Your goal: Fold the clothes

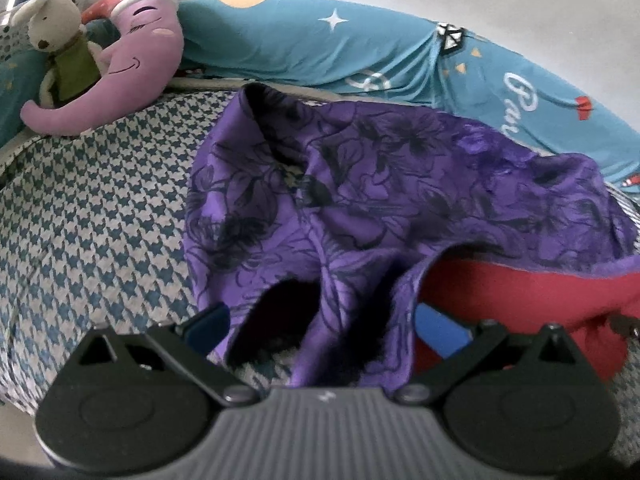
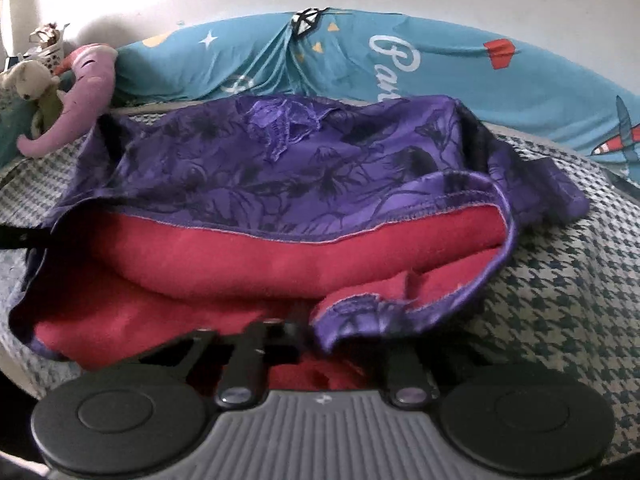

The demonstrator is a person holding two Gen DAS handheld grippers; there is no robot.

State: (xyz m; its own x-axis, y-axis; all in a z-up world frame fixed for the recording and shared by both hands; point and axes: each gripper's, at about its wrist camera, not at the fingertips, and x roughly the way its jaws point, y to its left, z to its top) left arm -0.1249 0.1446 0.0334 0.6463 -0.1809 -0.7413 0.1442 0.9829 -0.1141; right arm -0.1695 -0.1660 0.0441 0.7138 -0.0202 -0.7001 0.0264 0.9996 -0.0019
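A purple flower-print garment (image 1: 360,184) with a red fleece lining (image 1: 500,292) lies crumpled on the bed. In the left wrist view my left gripper (image 1: 324,320) stands open, its blue pads (image 1: 210,320) wide apart. A loose fold of the purple cloth hangs between them, and no pad presses on it. In the right wrist view the garment (image 2: 280,168) lies spread with its red lining (image 2: 240,256) showing along the near side. My right gripper (image 2: 316,328) is shut on the garment's near purple hem (image 2: 360,320), which covers the fingertips.
The bed has a blue-and-white houndstooth cover (image 1: 100,216). A teal printed quilt (image 1: 320,48) lies rolled along the wall behind. A purple elephant plush (image 1: 136,64) and a white stuffed animal (image 1: 52,28) sit at the back left.
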